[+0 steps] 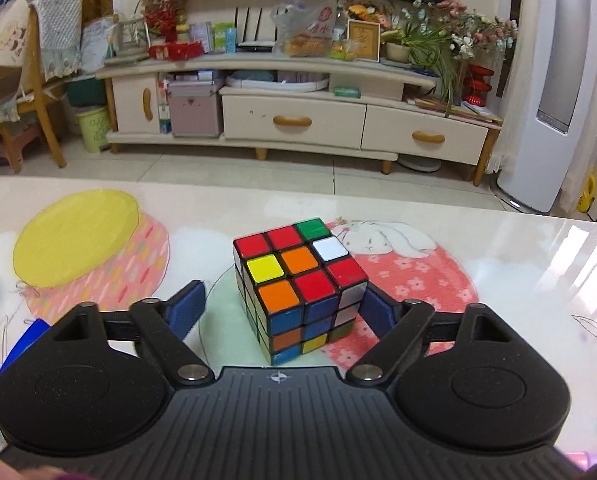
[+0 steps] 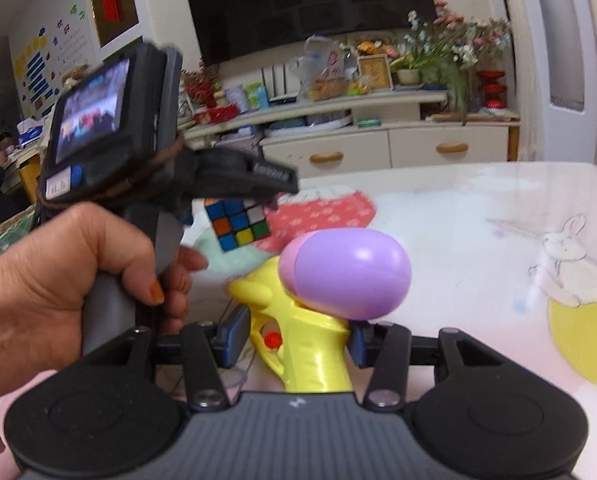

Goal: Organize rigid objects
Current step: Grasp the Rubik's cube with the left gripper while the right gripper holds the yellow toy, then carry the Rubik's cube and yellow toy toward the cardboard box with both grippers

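Left gripper (image 1: 282, 312) open wide around the Rubik's cube (image 1: 298, 284) without gripping, right gripper (image 2: 294, 338) straddling the yellow water gun (image 2: 298, 332), contact unclear.

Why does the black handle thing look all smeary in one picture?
In the right wrist view the left gripper and the hand holding it are blurred; in the left wrist view the puzzle cube is sharp, with window glare on the table.
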Demonstrator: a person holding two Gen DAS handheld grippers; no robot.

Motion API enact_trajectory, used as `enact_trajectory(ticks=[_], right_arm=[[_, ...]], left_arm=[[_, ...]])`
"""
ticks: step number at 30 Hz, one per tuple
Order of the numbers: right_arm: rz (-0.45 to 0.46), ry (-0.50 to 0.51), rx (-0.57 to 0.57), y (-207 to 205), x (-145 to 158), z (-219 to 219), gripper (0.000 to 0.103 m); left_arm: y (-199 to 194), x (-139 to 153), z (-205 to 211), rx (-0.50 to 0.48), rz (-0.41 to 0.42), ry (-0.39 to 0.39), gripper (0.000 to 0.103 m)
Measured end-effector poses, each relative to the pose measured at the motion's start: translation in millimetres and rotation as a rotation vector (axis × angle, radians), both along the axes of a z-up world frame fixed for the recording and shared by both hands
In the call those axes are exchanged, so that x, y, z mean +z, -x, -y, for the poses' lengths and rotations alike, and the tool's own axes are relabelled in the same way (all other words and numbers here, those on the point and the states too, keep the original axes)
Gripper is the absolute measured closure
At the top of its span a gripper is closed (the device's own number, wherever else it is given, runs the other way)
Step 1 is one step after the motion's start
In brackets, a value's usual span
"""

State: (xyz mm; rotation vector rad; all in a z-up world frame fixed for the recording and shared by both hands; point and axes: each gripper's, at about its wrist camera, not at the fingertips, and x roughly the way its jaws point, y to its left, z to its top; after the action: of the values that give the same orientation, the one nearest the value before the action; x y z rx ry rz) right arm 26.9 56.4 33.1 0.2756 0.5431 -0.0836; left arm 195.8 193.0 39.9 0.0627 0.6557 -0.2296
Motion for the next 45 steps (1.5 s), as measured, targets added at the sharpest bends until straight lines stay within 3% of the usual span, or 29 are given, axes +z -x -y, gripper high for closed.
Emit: enact_trajectory(ticks=[2,3,7,11,20,28,32,39,45], right_arm=[[0.01,-0.008,0.003,1,1,-1,0.059],[0.015,-0.011,0.008,1,1,-2,0.063],[0.023,-0.004,0.055,1,1,-9,0.074],[0.031,0.035,0.078,1,2,-13,0.076],[0.001,0.017,0.108,-9,-3,-13,0.074],[-0.023,-0.008,0.108,-19,-6,-15,0.072],[-0.034,0.004,0.101,-22,-6,-21,0.082],[-0.036,0.053,0.096,-12,-5,-37,0.083],[-0.038,0.081,0.084,10,-1,-53,0.083]], left_arm=[[-3,-1,-2,-0.001,-0.022,0.01,0.02],[1,-1,-3,0.001,-0.028,0.004,0.031],[4,0,-13,0.005,-0.039,0.007,0.036],[13,0,-21,-0.024,-0.044,-0.011,0.036],[44,15,-51,-0.043,-0.041,-0.003,0.036],[102,29,-89,-0.059,-0.054,0.004,0.036],[128,28,-106,-0.058,-0.072,-0.014,0.036],[158,27,-128,-0.052,-0.082,-0.034,0.036],[173,29,-140,-0.058,-0.089,-0.004,0.036]])
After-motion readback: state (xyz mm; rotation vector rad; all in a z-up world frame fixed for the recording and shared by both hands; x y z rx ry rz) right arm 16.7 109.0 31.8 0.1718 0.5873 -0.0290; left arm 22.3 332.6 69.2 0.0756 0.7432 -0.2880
